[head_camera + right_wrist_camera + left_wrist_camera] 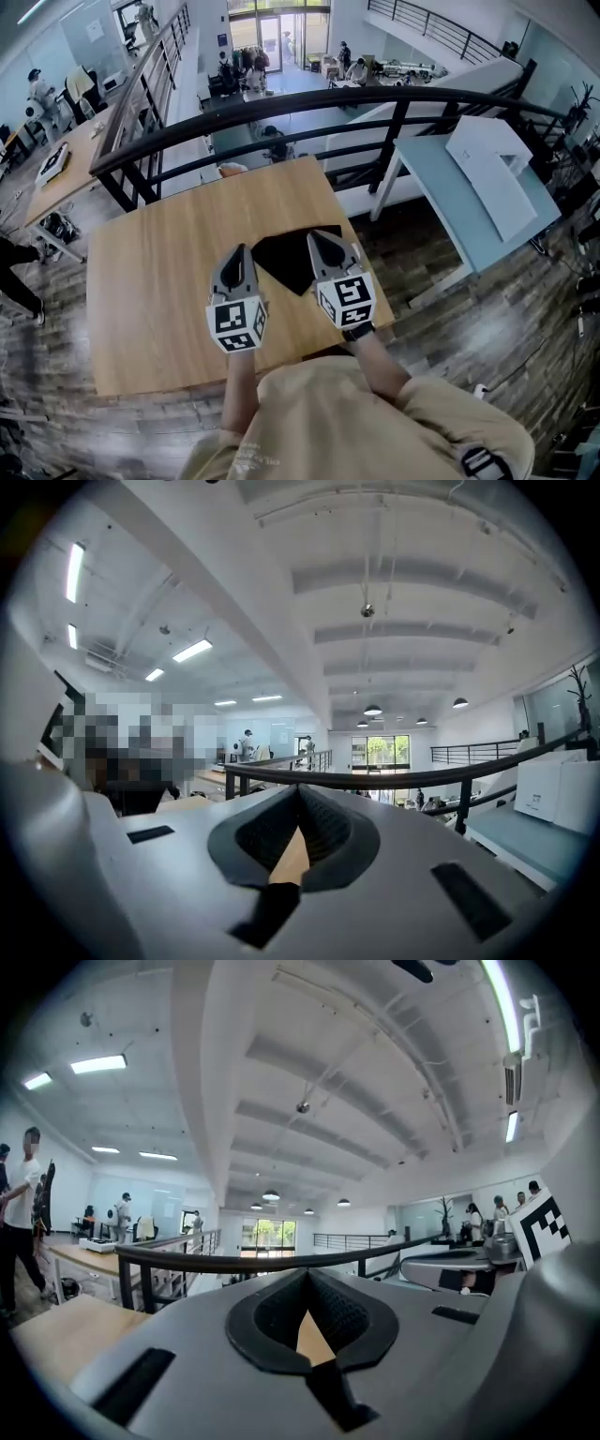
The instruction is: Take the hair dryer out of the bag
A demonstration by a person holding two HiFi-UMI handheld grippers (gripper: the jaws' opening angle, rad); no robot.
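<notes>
A black bag (289, 261) lies flat on the wooden table (159, 272); no hair dryer shows. In the head view my left gripper (241, 249) hovers just left of the bag, and my right gripper (313, 234) is over the bag's right part. Both are raised above the table, pointing level toward the railing. The left gripper view has my left gripper (305, 1275) shut, tips meeting, with nothing between them. The right gripper view shows the same of my right gripper (298, 789), shut and holding nothing. Only a sliver of table shows behind each pair of jaws.
A black curved railing (309, 103) runs past the table's far edge, with a lower floor beyond it. A light blue table (450, 202) with a white box (497, 173) stands to the right. Several people are in the distance.
</notes>
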